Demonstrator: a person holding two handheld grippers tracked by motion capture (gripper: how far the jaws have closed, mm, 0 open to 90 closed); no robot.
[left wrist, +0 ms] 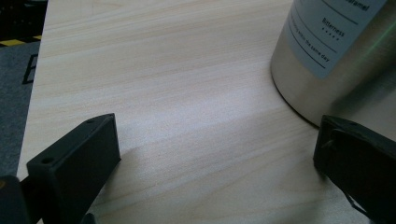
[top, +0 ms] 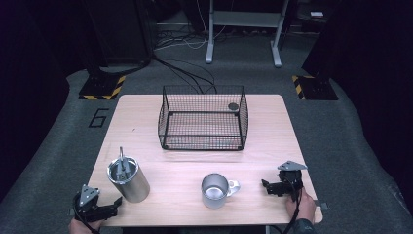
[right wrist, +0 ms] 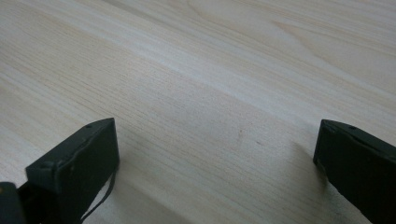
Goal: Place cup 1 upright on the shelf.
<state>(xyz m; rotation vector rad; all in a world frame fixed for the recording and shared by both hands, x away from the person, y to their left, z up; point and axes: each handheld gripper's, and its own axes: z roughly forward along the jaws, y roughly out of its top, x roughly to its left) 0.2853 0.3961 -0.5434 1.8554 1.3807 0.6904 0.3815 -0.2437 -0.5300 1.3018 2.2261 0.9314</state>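
Both hands rest low at the surface's near edge: left gripper spread wide beside the steel canister, right gripper spread wide near the mug.

Metal canister running off upper right of left gripper view, label text blurring; small dark disc in wire basket staying unidentifiable.
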